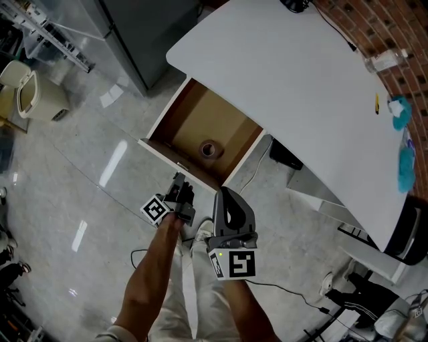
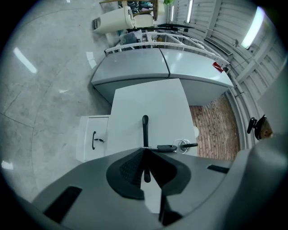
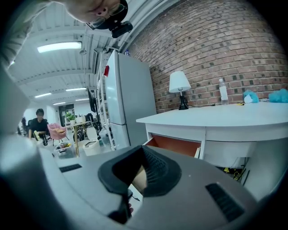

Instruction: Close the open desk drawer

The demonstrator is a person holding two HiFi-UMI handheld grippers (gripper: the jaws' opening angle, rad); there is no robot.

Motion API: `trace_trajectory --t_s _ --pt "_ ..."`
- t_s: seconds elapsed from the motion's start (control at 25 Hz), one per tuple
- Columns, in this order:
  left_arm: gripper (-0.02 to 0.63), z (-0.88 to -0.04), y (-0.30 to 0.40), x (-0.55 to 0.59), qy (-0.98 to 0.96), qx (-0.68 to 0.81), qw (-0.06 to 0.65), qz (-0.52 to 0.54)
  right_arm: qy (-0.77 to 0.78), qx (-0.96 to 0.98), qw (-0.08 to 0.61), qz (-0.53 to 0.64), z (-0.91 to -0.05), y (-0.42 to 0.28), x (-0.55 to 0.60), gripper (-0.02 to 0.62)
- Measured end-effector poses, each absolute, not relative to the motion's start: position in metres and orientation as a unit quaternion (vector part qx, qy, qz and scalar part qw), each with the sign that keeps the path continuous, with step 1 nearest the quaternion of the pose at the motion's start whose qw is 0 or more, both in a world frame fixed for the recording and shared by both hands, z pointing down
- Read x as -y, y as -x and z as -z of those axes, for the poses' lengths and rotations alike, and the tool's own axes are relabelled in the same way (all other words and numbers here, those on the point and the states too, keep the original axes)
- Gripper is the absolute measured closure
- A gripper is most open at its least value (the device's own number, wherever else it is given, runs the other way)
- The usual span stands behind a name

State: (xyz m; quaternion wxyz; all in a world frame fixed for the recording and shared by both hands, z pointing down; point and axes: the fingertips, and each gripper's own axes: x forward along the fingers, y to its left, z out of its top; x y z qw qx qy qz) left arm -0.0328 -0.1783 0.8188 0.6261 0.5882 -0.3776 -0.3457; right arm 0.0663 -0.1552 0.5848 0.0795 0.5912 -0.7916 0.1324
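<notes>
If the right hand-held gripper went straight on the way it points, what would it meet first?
Most likely the white front of the open drawer, just ahead of the right hand-held gripper; depth is unclear.

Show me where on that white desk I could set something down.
The desk top is bare across its middle and above the drawer. Its edge by the brick wall is crowded: bottle, blue cloths. The drawer shows only a tape roll.
</notes>
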Motion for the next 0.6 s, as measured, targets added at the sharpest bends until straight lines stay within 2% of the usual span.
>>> trace_trajectory --t_s 0.6 --pt "0.586 -0.79 0.031 0.183 -0.609 0.351 0.616 0.356 -0.597 0.788 0.07 -0.135 -0.576 -0.073 0.162 0.584"
